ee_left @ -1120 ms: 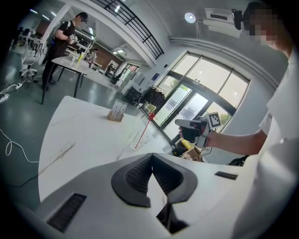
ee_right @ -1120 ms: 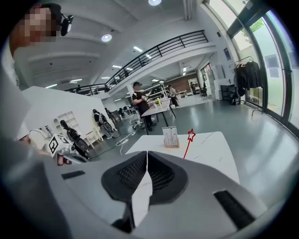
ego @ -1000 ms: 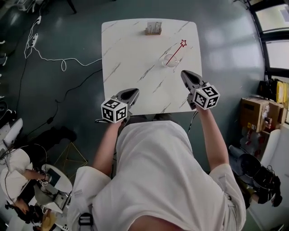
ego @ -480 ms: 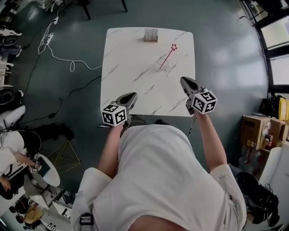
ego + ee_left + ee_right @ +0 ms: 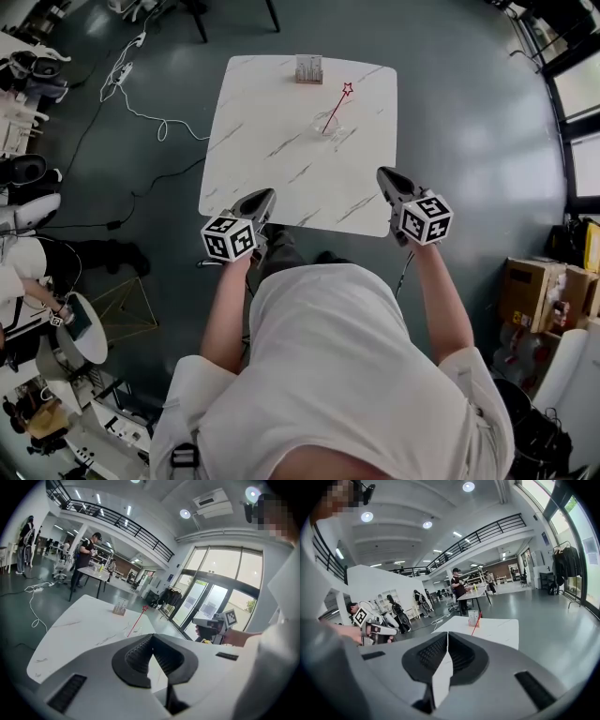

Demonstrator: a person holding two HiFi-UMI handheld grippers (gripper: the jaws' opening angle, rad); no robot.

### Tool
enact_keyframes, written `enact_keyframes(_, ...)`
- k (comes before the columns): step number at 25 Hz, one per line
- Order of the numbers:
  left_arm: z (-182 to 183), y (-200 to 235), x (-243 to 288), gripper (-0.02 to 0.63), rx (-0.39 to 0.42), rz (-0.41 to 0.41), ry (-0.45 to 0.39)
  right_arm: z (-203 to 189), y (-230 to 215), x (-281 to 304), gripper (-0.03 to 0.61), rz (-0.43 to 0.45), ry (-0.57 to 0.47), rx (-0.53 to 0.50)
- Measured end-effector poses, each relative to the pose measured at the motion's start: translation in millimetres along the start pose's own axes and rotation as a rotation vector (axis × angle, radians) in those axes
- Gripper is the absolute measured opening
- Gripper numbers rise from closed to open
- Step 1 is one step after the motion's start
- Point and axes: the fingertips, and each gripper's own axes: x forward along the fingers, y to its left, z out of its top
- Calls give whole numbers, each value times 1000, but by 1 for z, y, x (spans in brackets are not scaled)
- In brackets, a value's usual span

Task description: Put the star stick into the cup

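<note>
Head view shows the thin red star-topped stick (image 5: 337, 108) standing tilted in the small clear cup (image 5: 327, 128) on the white marble table (image 5: 267, 103). The left claw (image 5: 265, 195) and right claw (image 5: 383, 174) are both pressed closed and empty, by the table's near edge, well apart from the cup.

1. White short-sleeved shirt (image 5: 337, 375), loose fit; forearms bare.
2. Left gripper (image 5: 265, 194) and right gripper (image 5: 382, 172): grey moulded shells tapering to a dark nose.
3. Marker cube (image 5: 229, 238) at the rear of each shell, with black-and-white square codes on its faces.
4. Pads (image 5: 136, 656) black and ribbed, set in a black-rimmed recess.
5. Black rectangular slot (image 5: 532, 683) in the shell beside the recess.
6. Thin dark cable (image 5: 403, 272) below the right gripper.
</note>
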Motion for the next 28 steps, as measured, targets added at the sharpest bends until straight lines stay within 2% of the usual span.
enact_keyframes(9,-37,-22,-44,14,-31,73,-21,-18,11,-29,28,29,1,6)
enact_keyframes(16,-42,-19,-74,14,-45,87,-42,-18,38,-37,28,38,-17,-16)
enact_keyframes(23,-37,-21,-99,14,53,75,-1,-23,64,-39,28,23,-33,-43)
enact_keyframes(28,-24,-13,-112,14,80,53,-17,-13,85,-38,25,25,-58,-64)
